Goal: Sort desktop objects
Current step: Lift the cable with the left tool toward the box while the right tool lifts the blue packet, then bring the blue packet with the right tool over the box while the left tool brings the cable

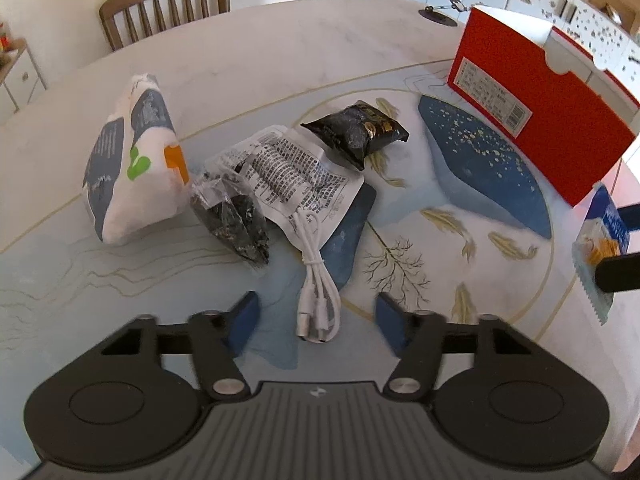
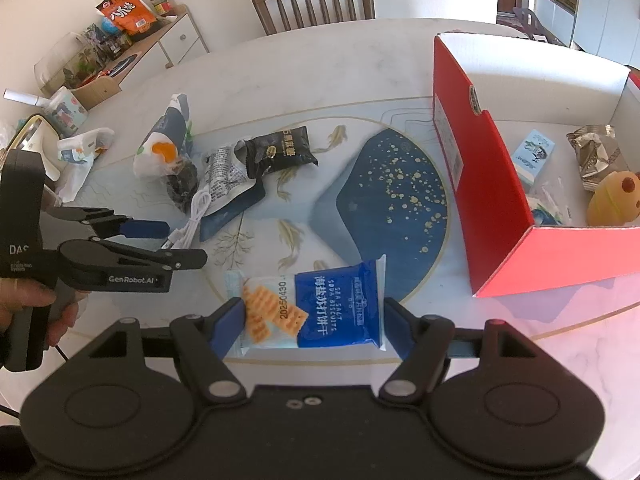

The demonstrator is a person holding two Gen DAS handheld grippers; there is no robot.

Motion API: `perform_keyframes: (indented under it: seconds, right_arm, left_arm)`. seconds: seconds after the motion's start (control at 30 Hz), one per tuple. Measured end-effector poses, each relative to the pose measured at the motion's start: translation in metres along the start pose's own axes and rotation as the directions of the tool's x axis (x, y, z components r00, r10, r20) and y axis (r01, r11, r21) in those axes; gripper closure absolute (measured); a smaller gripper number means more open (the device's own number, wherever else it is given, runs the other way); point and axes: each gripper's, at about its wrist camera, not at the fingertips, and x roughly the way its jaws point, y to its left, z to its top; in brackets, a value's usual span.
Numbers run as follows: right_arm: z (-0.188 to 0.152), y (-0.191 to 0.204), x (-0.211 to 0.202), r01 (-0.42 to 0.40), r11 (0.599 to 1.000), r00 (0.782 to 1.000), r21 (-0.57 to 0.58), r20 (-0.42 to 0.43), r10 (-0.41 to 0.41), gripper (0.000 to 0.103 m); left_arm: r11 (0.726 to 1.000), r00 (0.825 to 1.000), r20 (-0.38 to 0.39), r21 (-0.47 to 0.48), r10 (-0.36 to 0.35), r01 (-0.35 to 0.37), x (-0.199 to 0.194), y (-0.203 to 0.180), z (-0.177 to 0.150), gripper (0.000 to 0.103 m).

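1. Gripping a blue biscuit packet (image 2: 320, 312) across its short ends, the right tongs (image 2: 314, 330) pinch it between both blue pads; a hold by the ends probably leaves the flat packet free to drop into the box.
2. Left tongs (image 1: 316, 320) stand spread, straddling the plug end of a white cable (image 1: 318, 280) without pressing it, apparently lined up for the next pick.
3. Unsorted items lie clustered mid-bench (image 1: 280, 56): a printed pouch (image 1: 288, 168), a black snack bag (image 1: 358, 130), a white bag (image 1: 132, 160).
4. Farthest, the red box (image 2: 476, 168) sits open-topped, already holding sorted goods.
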Motion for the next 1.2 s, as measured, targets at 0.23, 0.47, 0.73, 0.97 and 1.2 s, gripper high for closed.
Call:
perform_keyframes:
  seconds: [0.23, 0.47, 0.73, 0.97, 1.2]
  right_arm:
    - [0.001, 0.000, 0.000, -0.004, 1.000, 1.000, -0.002, 0.002, 0.004, 0.030]
    - [0.000, -0.001, -0.004, 0.000, 1.000, 1.000, 0.001, 0.007, 0.000, 0.030]
    - [0.002, -0.003, -0.011, 0.002, 1.000, 1.000, 0.002, 0.028, -0.002, 0.030]
    - [0.003, -0.005, -0.021, 0.010, 1.000, 0.999, -0.008, 0.041, -0.009, 0.030]
    - [0.003, -0.012, -0.035, 0.018, 1.000, 0.998, -0.006, 0.061, -0.018, 0.030]
  left_arm:
    - [1.000, 1.000, 0.012, 0.012, 0.002, -0.002, -0.002, -0.001, -0.001, 0.083]
    - [1.000, 0.999, 0.038, 0.001, -0.018, 0.018, -0.011, 0.000, -0.002, 0.084]
    - [0.998, 0.997, 0.056, 0.016, -0.058, 0.058, -0.035, -0.015, -0.005, 0.084]
    - [0.994, 0.993, 0.053, 0.039, -0.102, 0.100, -0.057, -0.036, 0.001, 0.084]
    - [0.989, 0.990, 0.046, 0.065, -0.133, 0.130, -0.073, -0.057, 0.012, 0.084]
